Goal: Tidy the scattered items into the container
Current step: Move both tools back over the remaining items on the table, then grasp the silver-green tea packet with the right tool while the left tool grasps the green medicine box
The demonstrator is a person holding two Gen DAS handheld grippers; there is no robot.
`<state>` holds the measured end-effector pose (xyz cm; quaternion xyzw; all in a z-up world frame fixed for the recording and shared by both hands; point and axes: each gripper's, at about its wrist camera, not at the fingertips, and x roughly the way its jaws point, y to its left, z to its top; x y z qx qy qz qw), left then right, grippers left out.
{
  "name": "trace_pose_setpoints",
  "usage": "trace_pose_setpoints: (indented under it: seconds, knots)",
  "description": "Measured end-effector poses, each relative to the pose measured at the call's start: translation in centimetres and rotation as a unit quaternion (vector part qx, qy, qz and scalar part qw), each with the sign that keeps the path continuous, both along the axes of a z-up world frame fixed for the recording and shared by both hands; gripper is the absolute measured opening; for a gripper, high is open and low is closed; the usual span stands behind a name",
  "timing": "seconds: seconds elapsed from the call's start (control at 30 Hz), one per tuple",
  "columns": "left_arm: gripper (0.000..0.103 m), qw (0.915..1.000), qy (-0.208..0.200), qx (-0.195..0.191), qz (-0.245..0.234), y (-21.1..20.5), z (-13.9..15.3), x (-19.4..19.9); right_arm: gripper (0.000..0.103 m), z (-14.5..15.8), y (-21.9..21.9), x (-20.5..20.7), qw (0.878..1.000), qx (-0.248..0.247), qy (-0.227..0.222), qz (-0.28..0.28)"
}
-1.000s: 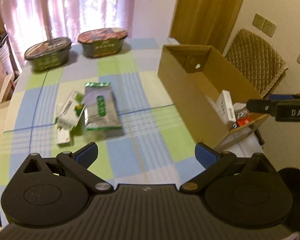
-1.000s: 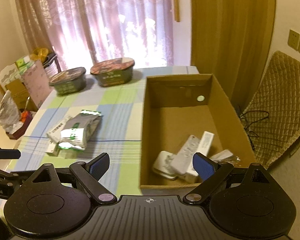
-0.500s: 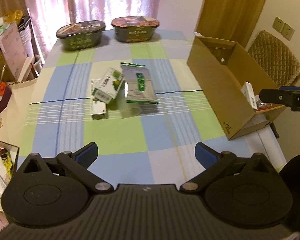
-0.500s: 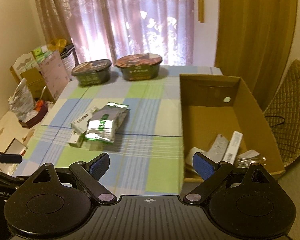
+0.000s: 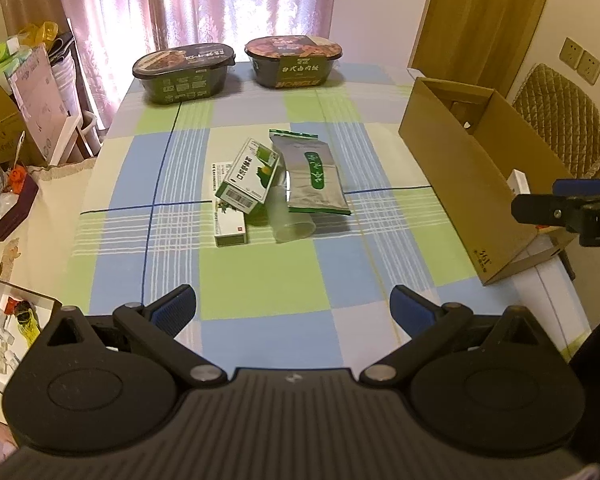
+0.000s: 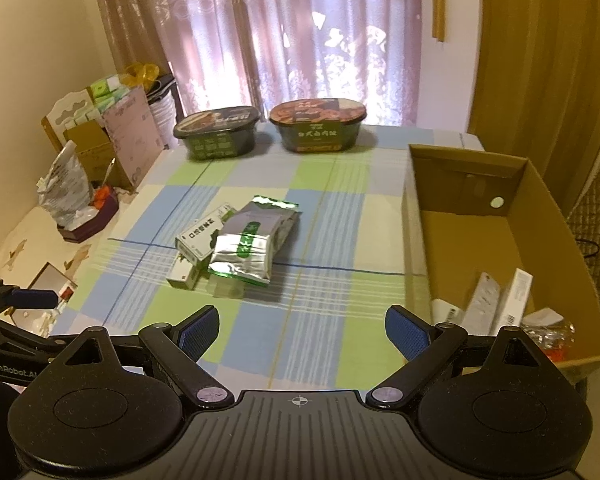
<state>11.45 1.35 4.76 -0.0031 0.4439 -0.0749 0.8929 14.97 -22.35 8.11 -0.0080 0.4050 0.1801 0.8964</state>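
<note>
A small heap lies mid-table: a silver-and-green foil pouch [image 5: 314,174] [image 6: 254,240], a green-and-white box [image 5: 250,176] [image 6: 202,238] resting on a longer white box [image 5: 228,220] [image 6: 184,276], and a clear plastic cup [image 5: 292,222] on its side. The cardboard box [image 5: 472,168] [image 6: 516,236] stands at the table's right edge and holds several white packets [image 6: 500,296]. My left gripper [image 5: 294,308] is open and empty, held back over the near table edge. My right gripper [image 6: 302,330] is also open and empty, near the box's front corner.
Two lidded instant-food bowls [image 5: 184,72] [image 5: 294,60] stand at the far edge by the curtains. Clutter and cartons [image 6: 96,148] sit left of the table, a padded chair [image 5: 564,120] stands behind the cardboard box. The checked tablecloth [image 5: 260,280] is bare near me.
Both grippers have pulled back and risen, so the table and heap look farther away. The right gripper has drawn away from over the cardboard box. Both stayed open.
</note>
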Motion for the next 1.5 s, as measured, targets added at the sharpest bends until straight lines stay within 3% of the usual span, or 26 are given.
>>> trace_pose_setpoints:
  seconds: [0.97, 1.5]
  knots:
    - [0.101, 0.9988, 0.021, 0.035, -0.028, 3.5, -6.8, 11.6, 0.095, -7.3, 6.7, 12.5, 0.997, 0.022, 0.062, 0.028]
    - [0.101, 0.9976, 0.007, 0.036, -0.058, 4.9, -9.0, 16.7, 0.095, -13.8, 10.5, 20.2, 0.993, 0.044, 0.109, 0.021]
